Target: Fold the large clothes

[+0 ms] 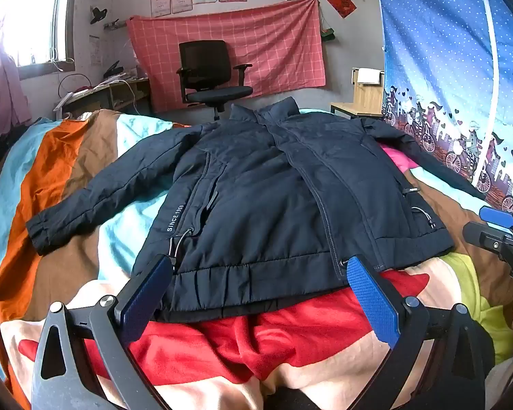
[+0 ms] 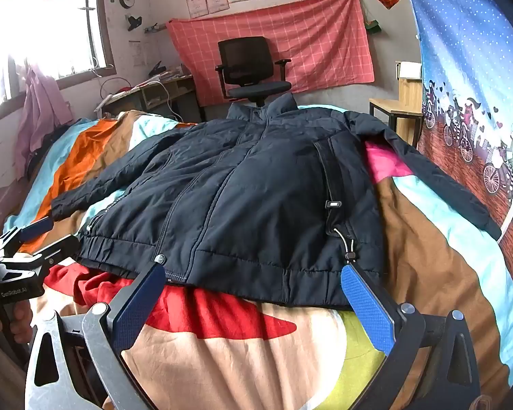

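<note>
A dark navy padded jacket lies flat, front up and zipped, on the bed, collar away from me, sleeves spread to both sides. It also shows in the right wrist view. My left gripper is open, its blue pads at the jacket's hem, left half, holding nothing. My right gripper is open at the hem's right half, empty. The right gripper also shows at the right edge of the left wrist view; the left gripper shows at the left edge of the right wrist view.
The bed has a multicoloured striped blanket. A black office chair stands beyond the bed before a pink checked cloth. A blue patterned curtain hangs along the right. A desk and window are at the left.
</note>
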### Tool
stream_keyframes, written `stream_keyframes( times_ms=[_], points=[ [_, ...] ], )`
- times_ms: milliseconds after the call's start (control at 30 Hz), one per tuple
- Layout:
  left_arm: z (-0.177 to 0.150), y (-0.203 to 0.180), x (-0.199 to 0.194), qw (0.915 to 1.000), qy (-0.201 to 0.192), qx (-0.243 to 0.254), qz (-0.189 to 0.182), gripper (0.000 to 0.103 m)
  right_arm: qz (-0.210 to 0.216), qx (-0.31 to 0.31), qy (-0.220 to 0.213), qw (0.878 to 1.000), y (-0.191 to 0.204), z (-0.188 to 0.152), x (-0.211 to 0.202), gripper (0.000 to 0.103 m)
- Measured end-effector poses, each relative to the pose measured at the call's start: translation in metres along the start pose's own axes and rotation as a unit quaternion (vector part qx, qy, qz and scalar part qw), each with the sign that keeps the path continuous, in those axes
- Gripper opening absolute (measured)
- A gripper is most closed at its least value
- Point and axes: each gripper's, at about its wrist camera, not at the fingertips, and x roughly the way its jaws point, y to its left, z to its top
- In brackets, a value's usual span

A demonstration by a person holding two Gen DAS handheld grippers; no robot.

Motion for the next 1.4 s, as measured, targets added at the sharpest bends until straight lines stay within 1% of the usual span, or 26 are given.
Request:
stream_keyframes(
  times_ms=[1400],
  points=[
    [-0.0001, 0.0001, 0.0, 1.0, -0.001, -0.003, -0.002, 0.1, -0.003, 0.002, -0.001, 1.0, -0.0024, 0.0002, -0.0012, 0.103]
  ],
)
